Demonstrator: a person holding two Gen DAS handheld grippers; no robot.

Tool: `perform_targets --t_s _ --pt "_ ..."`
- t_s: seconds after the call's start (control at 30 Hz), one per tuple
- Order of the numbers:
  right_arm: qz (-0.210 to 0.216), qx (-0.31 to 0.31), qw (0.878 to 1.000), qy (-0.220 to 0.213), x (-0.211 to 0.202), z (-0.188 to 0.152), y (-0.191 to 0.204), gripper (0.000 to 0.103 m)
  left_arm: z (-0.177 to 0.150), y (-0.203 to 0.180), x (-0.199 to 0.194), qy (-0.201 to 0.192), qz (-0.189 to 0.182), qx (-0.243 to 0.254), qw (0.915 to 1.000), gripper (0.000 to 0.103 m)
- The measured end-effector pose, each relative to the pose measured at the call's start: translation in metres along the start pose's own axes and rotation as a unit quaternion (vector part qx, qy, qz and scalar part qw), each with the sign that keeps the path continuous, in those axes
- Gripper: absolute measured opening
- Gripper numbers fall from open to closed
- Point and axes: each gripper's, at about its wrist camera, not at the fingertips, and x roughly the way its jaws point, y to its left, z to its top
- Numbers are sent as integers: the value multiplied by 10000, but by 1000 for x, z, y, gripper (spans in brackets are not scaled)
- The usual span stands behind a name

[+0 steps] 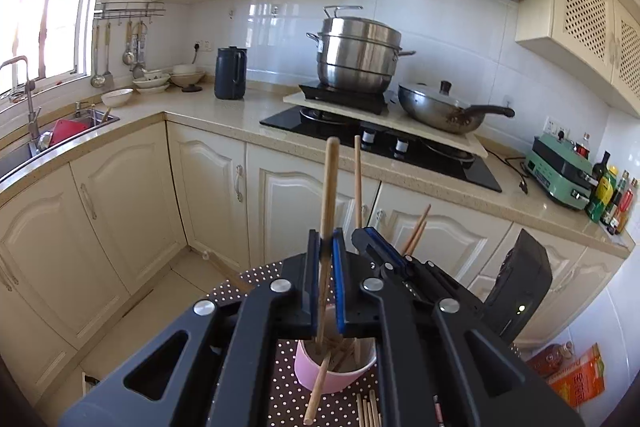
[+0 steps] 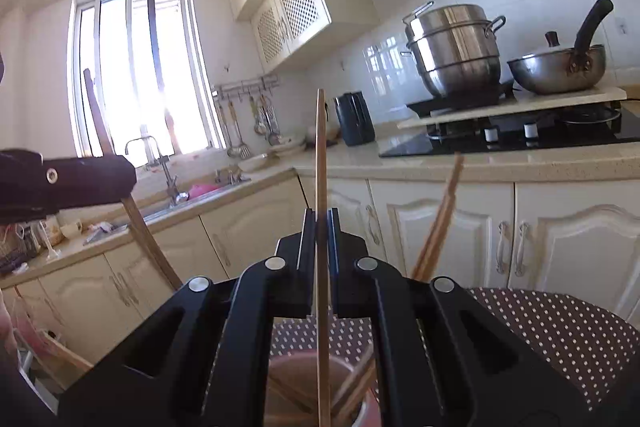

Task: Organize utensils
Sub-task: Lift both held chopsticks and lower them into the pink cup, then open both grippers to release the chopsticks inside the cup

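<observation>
My left tool [image 1: 327, 247] is clamped on a thick wooden stick [image 1: 329, 187], held nearly upright with its lower end reaching into the pink cup [image 1: 320, 377]. My right tool [image 2: 319, 223] is clamped on 1 thin chopstick [image 2: 320, 147], also upright over that cup. The cup stands on the polka-dot counter [image 1: 288, 399], more chopsticks [image 1: 418, 229] leaning inside.

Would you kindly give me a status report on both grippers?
Left gripper shut on thick wooden stick. Right gripper shut on thin wooden chopstick. Both above pink cup, already crowded with sticks.
</observation>
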Motion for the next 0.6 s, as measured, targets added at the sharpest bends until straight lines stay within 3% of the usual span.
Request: perform_targets --t_s 0.3,0.37,0.43,0.6 --pt "-6 -21 9990 440 -29 -15 -5 11 -21 6 5 3 175 132 9998 11" --pt "138 61 9987 487 -36 -16 -7 26 -26 7 3 4 180 148 9997 21" --pt "81 119 9992 374 -50 -16 -8 68 -29 6 1 -16 186 178 9997 24" --pt "27 167 9997 147 -83 -9 -6 73 -37 0 -12 -182 227 299 9991 26"
